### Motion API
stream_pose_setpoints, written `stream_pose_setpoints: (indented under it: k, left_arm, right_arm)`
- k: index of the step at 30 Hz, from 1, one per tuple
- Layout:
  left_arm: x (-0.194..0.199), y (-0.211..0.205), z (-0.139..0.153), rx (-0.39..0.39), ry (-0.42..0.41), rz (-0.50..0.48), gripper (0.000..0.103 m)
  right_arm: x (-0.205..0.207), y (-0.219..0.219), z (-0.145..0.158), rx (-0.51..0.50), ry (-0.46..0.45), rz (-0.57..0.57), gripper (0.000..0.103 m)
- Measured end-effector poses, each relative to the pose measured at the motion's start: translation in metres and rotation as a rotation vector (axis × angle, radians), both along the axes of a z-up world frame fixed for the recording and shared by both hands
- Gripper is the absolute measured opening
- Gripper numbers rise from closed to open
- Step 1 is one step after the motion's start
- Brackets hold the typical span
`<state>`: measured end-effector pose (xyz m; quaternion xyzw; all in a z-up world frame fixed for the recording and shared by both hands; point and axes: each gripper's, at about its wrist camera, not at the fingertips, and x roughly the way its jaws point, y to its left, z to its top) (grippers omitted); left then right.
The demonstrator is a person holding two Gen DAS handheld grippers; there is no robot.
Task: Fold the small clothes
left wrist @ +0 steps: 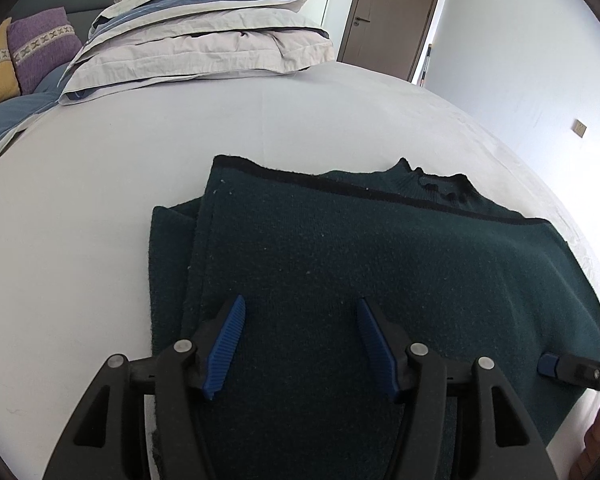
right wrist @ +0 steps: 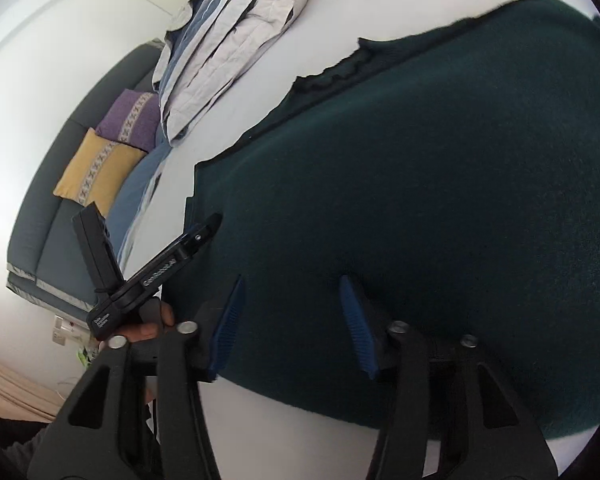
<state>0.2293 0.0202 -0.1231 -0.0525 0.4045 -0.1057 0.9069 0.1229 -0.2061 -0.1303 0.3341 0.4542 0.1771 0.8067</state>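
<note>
Sweater, dark green and folded, lies flat on the white bed in my left wrist view, its collar at the far edge. My left gripper hovers over the near part, blue pads spread apart with nothing pinched between them. The right gripper's tip pokes in at the sweater's right edge. A stack of folded bedding sits far back.

From my right wrist view, the right gripper stands released above the sweater, pads apart and gripping nothing. The left gripper shows at the left, held by a hand.
</note>
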Motion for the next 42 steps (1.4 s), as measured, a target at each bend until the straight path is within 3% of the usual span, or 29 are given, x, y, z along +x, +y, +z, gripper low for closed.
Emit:
stream_pose_setpoints:
  k: [2,9,12,14,21,24,26,28,31,42]
  left_arm:
    - [-0.001,0.005,0.002,-0.023,0.008,-0.005,0.061]
    - [-0.025,0.027,0.009,0.004,0.003,-0.020,0.057]
    - [-0.039,0.030,0.014,0.105,0.014,0.047,0.059]
    - [-0.051,0.032,0.018,0.087,0.025,0.055,0.059]
    - [-0.081,0.004,0.032,0.196,-0.013,0.030,0.059]
    - [-0.087,-0.005,0.034,0.225,-0.014,0.013,0.060]
    - [-0.086,-0.006,0.033,0.219,0.000,0.014,0.061]
    - [-0.086,-0.006,0.033,0.219,0.008,0.024,0.061]
    - [-0.087,-0.007,0.034,0.217,0.009,0.027,0.061]
    - [-0.084,-0.024,0.029,0.215,0.027,-0.002,0.061]
  right_arm:
    - [-0.012,-0.031,-0.006,0.073,0.001,-0.082,0.026]
    - [-0.091,-0.141,-0.007,0.087,-0.048,-0.451,0.026]
    - [-0.119,-0.165,0.002,0.070,-0.048,-0.556,0.030]
    - [-0.127,-0.156,0.011,0.056,-0.060,-0.537,0.032]
    - [-0.087,-0.050,0.026,-0.009,-0.071,-0.244,0.032]
    - [-0.064,-0.007,0.023,-0.031,-0.052,-0.178,0.046]
    - [-0.052,0.002,0.014,-0.024,-0.024,-0.180,0.048]
    - [-0.041,0.003,0.001,-0.029,0.025,-0.221,0.048]
    - [-0.055,-0.020,-0.002,0.000,0.009,-0.273,0.048]
    - [-0.122,-0.138,0.034,-0.060,-0.045,-0.502,0.055]
